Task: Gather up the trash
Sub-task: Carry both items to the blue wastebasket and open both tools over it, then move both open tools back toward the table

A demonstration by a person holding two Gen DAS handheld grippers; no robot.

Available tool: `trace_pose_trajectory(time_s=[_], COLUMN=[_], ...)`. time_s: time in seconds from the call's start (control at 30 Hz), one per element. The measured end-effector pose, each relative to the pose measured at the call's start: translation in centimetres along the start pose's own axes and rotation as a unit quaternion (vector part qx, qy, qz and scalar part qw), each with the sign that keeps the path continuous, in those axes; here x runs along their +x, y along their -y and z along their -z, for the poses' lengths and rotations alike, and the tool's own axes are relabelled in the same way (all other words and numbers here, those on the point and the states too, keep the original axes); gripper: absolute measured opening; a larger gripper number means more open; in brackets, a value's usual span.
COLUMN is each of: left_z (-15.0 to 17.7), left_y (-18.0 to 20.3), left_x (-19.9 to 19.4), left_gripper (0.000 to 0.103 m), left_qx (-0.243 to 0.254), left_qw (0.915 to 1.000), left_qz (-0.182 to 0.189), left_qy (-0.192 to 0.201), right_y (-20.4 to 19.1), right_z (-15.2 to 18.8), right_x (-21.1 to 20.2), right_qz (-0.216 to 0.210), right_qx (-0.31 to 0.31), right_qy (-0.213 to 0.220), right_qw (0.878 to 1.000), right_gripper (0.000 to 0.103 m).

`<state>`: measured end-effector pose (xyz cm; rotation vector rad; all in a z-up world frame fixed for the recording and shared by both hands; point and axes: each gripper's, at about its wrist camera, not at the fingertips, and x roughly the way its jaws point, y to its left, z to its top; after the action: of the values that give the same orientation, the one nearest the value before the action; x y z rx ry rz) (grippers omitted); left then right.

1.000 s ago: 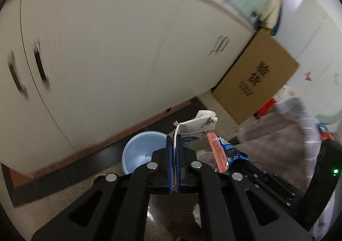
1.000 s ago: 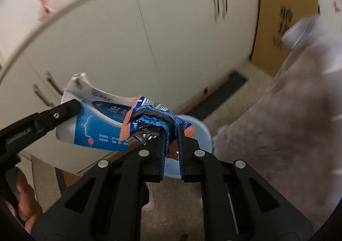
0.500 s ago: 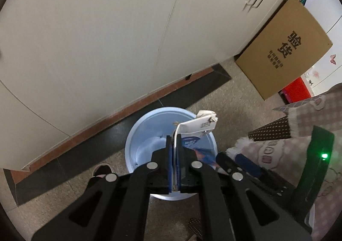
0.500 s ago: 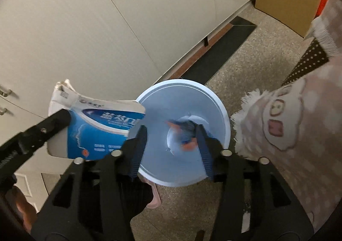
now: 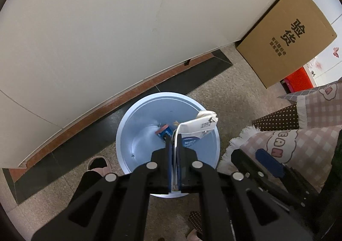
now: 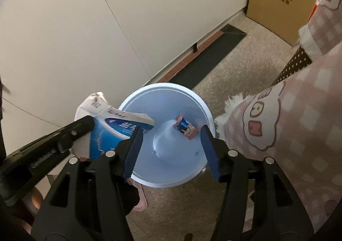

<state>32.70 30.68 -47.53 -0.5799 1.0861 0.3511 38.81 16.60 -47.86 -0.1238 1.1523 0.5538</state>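
A pale blue bin (image 5: 128,134) (image 6: 166,99) stands on the floor by the cabinet. My left gripper (image 5: 175,140) is shut on a flattened blue-and-white toothpaste box (image 5: 199,126) (image 6: 111,129), held over the bin's rim. My right gripper (image 6: 170,134) hangs above the bin, its jaws opening with nothing between them. A crumpled blue-and-orange wrapper (image 6: 184,126) (image 5: 164,130) lies inside the bin.
White cabinet doors (image 5: 106,27) run behind the bin above a dark floor strip. A cardboard box (image 5: 288,35) leans at the right. A pink checked blanket (image 6: 288,123) hangs close on the right. A person's pink slipper (image 5: 98,164) is on the floor near the bin.
Both grippers dropped down over the bin. My right gripper opened and the wrapper fell from it into the bin. The left kept its hold on the box.
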Motion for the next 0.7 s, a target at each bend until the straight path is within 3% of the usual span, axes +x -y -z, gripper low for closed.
trace_pose_trajectory(time_s=[0.17, 0.3, 0.57, 0.7], left_z=[-0.9, -1.5, -1.2, -1.0], left_y=[0.9, 1.1, 0.3, -0.2], left_x=[-0.3, -1.8, -7.1, -12.3], left_gripper=[0.013, 0.056, 0.059, 0.061], left_qx=[0.014, 0.015, 0.004, -0.002], left_qw=[0.9998, 0.9998, 0.9991, 0.9968], left_qz=[0.017, 0.002, -0.014, -0.017], left_qy=[0.000, 0.014, 0.039, 0.079], right_y=[0.3, 1.0, -0.5, -2.2], right_z=[-0.3, -0.3, -0.6, -1.0], right_x=[-1.2, -2.1, -6.2, -10.2], right_qz=[0.007, 0.002, -0.029, -0.052], right_qx=[0.004, 0.019, 0.020, 0.011], right_qy=[0.019, 0.020, 0.033, 0.055], right_qw=[1.000, 1.000, 0.999, 0.997], right_gripper=[0.057, 0.057, 0.058, 0.059])
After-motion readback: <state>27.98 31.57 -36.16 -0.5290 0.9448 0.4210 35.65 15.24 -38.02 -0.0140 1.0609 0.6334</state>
